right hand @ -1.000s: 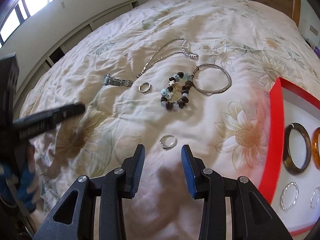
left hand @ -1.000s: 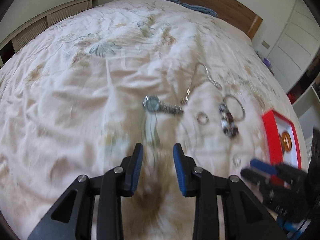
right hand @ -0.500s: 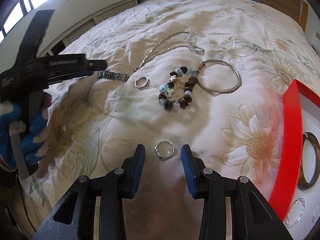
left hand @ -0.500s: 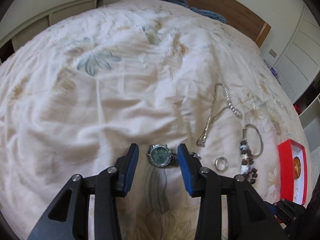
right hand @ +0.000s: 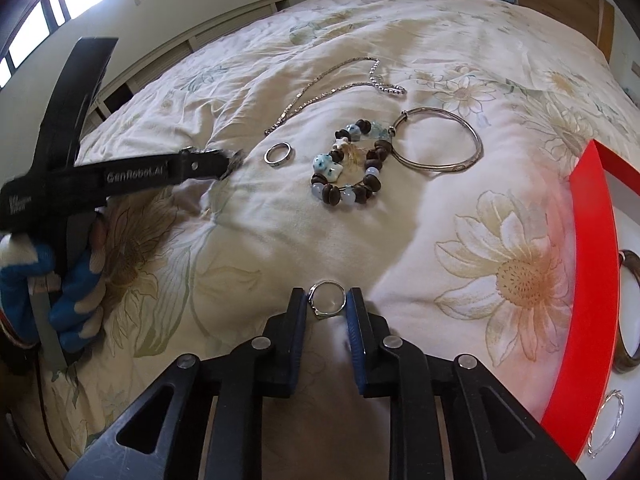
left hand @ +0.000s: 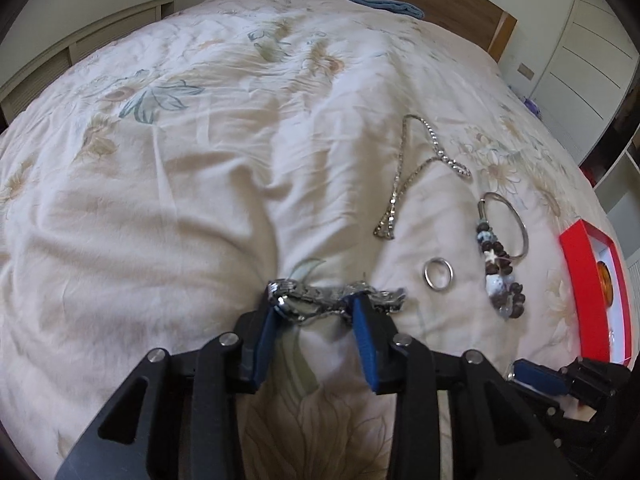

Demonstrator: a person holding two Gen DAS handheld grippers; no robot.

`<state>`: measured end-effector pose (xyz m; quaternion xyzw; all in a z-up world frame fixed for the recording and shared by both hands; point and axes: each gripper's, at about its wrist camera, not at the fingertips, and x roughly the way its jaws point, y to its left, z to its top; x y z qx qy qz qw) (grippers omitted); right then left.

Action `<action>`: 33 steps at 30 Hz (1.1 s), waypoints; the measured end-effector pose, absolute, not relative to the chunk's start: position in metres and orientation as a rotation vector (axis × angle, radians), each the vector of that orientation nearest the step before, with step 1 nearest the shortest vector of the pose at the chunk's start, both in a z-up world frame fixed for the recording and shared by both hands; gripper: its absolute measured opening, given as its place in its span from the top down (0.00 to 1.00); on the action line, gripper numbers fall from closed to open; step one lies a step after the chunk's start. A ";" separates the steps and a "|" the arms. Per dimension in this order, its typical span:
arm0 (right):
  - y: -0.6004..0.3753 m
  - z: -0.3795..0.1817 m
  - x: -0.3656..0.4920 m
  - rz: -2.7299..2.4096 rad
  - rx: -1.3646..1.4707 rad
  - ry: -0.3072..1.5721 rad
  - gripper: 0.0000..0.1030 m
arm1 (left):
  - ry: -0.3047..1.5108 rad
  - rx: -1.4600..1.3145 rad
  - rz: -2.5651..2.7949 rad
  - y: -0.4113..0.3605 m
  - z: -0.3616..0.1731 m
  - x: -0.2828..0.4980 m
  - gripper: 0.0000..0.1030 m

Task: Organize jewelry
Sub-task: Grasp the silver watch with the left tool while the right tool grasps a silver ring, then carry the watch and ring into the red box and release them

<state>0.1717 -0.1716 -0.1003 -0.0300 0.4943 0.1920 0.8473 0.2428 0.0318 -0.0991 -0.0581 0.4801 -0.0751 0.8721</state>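
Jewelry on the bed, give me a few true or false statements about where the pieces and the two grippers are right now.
1. The left gripper has the watch between its fingers. True.
2. The right gripper straddles the beaded bracelet. False: it straddles a small ring.
3. The red box is empty. False: bangles lie inside.
4. The chain necklace lies on the bedspread. True.

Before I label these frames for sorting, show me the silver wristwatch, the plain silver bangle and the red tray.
silver wristwatch [left hand: 308, 300], left wrist view, on its case.
plain silver bangle [right hand: 472, 158], right wrist view, on its near rim.
red tray [right hand: 588, 264], right wrist view, on its left wall.
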 end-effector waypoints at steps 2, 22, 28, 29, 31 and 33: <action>-0.170 -0.100 0.172 0.403 -0.069 1.041 0.80 | 1.006 -0.142 -0.158 0.036 -0.099 0.244 0.71; -0.172 -0.068 0.142 0.408 -0.036 0.977 0.81 | 0.941 -0.157 -0.171 0.045 -0.064 0.209 0.98; -0.171 -0.050 0.122 0.408 -0.029 0.957 0.81 | 0.914 -0.163 -0.194 0.044 -0.044 0.186 0.98; -0.171 -0.047 0.118 0.406 -0.026 0.953 0.81 | 0.910 -0.165 -0.198 0.043 -0.041 0.182 0.98; -0.174 -0.040 0.110 0.401 -0.021 0.942 0.81 | 0.899 -0.169 -0.207 0.043 -0.033 0.175 0.98; -0.177 -0.032 0.104 0.394 -0.018 0.930 0.81 | 0.887 -0.168 -0.219 0.040 -0.025 0.167 0.98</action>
